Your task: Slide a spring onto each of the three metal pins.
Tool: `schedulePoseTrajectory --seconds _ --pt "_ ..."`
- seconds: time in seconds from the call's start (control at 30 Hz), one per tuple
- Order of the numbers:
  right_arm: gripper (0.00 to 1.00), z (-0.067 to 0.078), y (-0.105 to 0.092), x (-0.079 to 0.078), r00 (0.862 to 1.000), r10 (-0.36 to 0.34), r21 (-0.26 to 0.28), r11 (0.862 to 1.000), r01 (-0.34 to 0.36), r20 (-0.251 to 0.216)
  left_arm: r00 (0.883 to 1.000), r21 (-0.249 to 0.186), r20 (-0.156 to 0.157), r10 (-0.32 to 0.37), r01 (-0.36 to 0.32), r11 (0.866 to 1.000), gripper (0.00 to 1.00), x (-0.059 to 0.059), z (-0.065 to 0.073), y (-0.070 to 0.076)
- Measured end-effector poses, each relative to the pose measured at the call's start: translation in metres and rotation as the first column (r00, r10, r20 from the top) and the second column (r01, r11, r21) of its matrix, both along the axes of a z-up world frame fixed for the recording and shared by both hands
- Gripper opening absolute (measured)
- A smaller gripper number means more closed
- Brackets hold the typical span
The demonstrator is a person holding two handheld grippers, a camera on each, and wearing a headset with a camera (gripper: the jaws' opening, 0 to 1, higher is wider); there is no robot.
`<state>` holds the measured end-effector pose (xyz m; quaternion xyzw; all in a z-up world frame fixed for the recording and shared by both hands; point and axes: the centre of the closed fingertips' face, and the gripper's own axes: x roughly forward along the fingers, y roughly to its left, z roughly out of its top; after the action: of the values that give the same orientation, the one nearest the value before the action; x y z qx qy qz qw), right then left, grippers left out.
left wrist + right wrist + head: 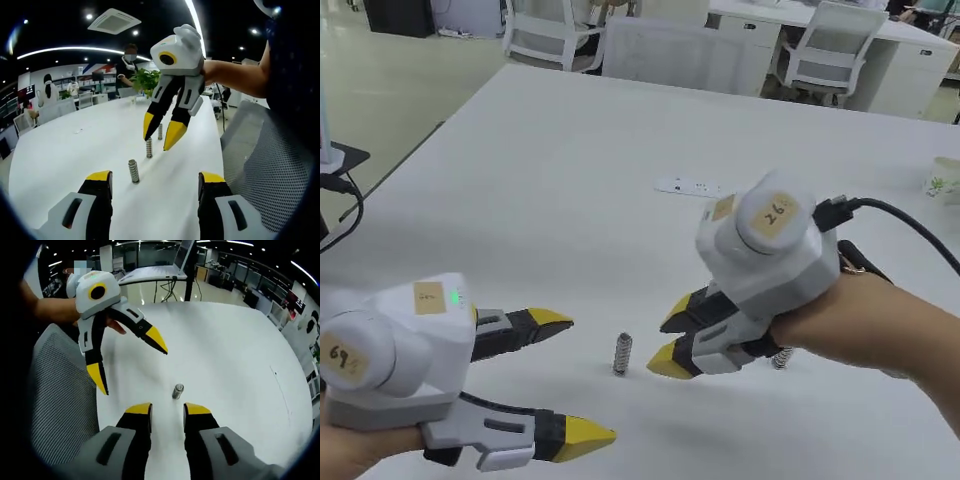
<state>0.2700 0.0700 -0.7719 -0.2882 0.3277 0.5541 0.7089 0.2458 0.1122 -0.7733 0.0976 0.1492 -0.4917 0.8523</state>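
Observation:
Three small springs stand upright in a row on the white table (570, 180): the near spring (133, 171), the middle spring (149, 148) and the far spring (160, 131). In the head view one spring (622, 354) stands between the grippers, and another spring (781, 357) peeks out behind the right hand. My left gripper (575, 378) is wide open and holds nothing; its fingertips (100, 176) frame the near spring. My right gripper (670, 338) hovers just right of that spring (177, 391), jaws slightly apart and nothing between them. I cannot tell the pins apart from the springs.
A small white card (688, 186) lies mid-table and a printed cup (942, 180) stands at the right edge. Office chairs (820, 50) line the far side. A grey mesh chair (60, 390) sits close to the near edge. A black cable (910, 225) trails from the right gripper.

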Motion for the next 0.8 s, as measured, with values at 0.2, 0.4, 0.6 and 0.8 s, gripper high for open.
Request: schedulePoseTrajectory --seconds 0.2,0.4,0.6,0.8 --pt "0.25 0.008 -0.010 -0.007 0.999 -0.036 0.060 0.998 0.036 -0.010 1.000 -0.005 0.001 0.004 -0.004 1.000 0.66 0.001 0.001 -0.002" --pt "0.27 0.013 -0.023 -0.015 0.998 -0.063 0.100 0.993 0.063 -0.011 1.000 -0.010 0.006 0.008 -0.008 1.000 0.66 0.001 0.005 -0.004" --pt "0.29 0.020 -0.042 -0.018 0.994 -0.112 0.143 0.983 0.112 -0.008 1.000 -0.010 0.008 0.013 -0.013 1.000 0.67 0.000 0.007 -0.004" --pt "0.31 0.022 -0.067 -0.017 0.985 -0.174 0.163 0.971 0.173 -0.005 1.000 -0.006 0.006 0.018 -0.018 1.000 0.68 -0.002 0.007 -0.003"
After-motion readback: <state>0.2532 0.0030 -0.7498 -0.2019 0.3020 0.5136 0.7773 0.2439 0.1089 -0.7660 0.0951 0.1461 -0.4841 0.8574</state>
